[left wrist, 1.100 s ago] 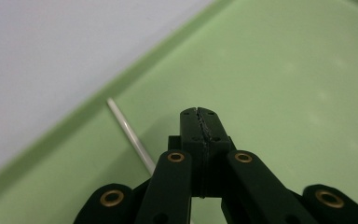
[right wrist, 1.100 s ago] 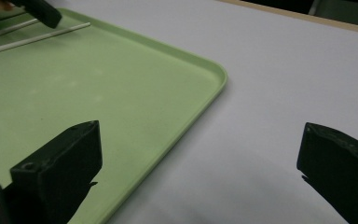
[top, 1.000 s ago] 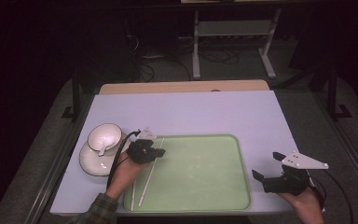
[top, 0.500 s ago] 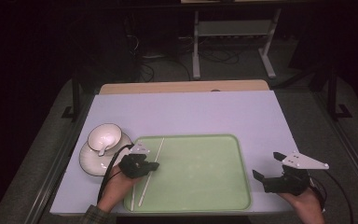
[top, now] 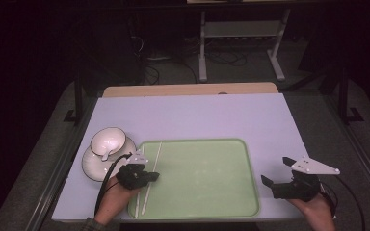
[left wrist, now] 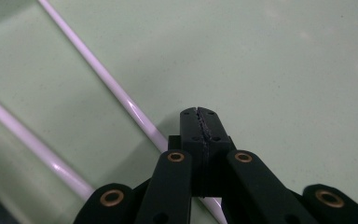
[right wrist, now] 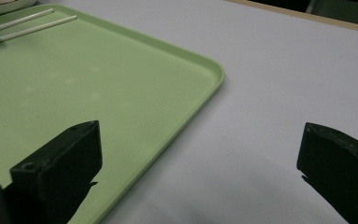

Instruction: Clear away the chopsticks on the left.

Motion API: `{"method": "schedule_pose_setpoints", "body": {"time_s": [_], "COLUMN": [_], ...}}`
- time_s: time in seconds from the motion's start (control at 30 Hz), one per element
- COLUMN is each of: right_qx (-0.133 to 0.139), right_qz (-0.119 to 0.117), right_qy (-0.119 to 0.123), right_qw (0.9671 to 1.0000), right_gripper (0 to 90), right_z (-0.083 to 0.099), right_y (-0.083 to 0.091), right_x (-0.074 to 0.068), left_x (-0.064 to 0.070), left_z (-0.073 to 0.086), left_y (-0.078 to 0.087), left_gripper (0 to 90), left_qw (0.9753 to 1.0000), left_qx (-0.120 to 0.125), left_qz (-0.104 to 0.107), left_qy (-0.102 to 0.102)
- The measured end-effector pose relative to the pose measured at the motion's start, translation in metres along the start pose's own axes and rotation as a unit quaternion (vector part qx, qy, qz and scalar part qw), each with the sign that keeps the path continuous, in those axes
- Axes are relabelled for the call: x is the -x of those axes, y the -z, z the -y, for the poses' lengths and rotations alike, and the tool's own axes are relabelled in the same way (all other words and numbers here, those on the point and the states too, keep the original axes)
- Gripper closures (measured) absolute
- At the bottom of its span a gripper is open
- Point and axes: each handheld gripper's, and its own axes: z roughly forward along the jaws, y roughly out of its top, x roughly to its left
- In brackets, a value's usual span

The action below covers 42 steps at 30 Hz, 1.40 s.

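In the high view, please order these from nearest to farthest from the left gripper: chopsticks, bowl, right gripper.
1. chopsticks, on the tray's left side, under the left gripper.
2. bowl, on the plate beyond it.
3. right gripper, past the tray's right edge.

Chopsticks [top: 149, 175] blocking tray's [top: 250, 149] left edge, bowl [top: 107, 141] beside, middle open

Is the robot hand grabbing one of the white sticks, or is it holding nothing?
Nothing is held. The left gripper is shut and empty above the chopsticks lying on the green tray. The right gripper is open and empty.
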Motion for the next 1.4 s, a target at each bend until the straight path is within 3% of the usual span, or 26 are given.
{"method": "schedule_pose_setpoints", "body": {"time_s": [0.67, 1.0, 1.1, 1.4], "right_qx": [0.0, 0.0, 0.001, 0.002], "right_qz": [0.003, 0.003, 0.003, 0.003], "right_qy": [0.001, 0.001, 0.001, 0.002], "right_qw": [1.0, 1.0, 1.0, 1.0], "right_gripper": [0.0, 0.0, 0.0, 0.0], "right_z": [0.0, 0.0, 0.0, -0.001], "right_y": [0.001, 0.001, 0.001, 0.002], "right_x": [0.0, 0.0, 0.0, 0.0], "left_x": [-0.009, -0.009, -0.009, -0.011], "left_z": [0.02, 0.02, 0.018, 0.01], "left_y": [0.019, 0.019, 0.023, 0.04], "left_gripper": [90.0, 90.0, 89.7, 50.6], "left_qw": [0.9995, 0.9997, 0.9996, 0.9982], "left_qx": [0.006, 0.005, 0.017, 0.054], "left_qz": [-0.013, -0.009, -0.002, -0.01], "left_qy": [0.027, 0.024, 0.023, 0.025]}}
